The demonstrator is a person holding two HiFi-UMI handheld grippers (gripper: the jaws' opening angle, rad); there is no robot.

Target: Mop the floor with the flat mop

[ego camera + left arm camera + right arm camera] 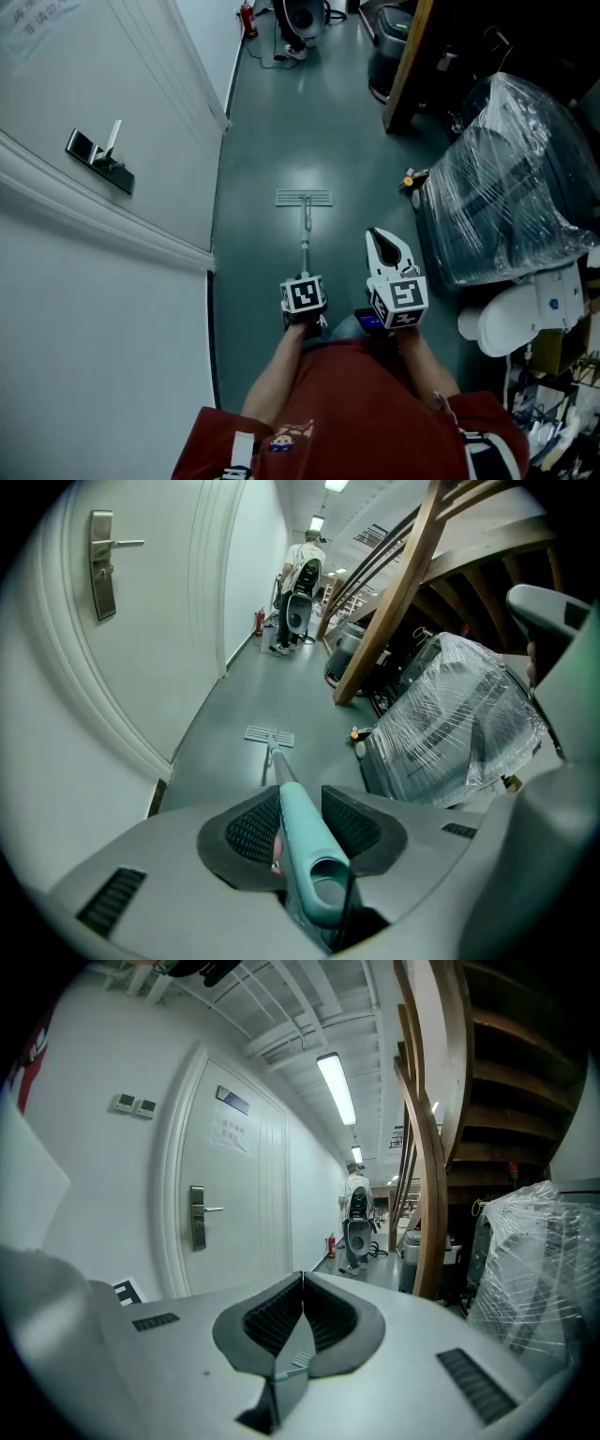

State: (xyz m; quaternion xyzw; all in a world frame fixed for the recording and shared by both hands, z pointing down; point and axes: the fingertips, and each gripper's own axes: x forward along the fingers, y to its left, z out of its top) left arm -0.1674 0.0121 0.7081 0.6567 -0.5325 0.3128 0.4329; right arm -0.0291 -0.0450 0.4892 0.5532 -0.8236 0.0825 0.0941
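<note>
A white door (56, 84) with a lever handle (98, 155) stands left, a plastic-wrapped bundle (511, 187) near right, a red fire extinguisher (247, 21) far along the wall.

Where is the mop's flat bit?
In the head view, the mop head lies on the floor ahead of the left gripper holding its handle, between the white wall at left and the plastic-wrapped bundle at right.

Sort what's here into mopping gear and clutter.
Job: flat mop, its handle clamped in the left tongs; grey floor.
Lying about: plastic-wrapped machine, fire extinguisher, wooden stair beam; right tongs shut, empty.
</note>
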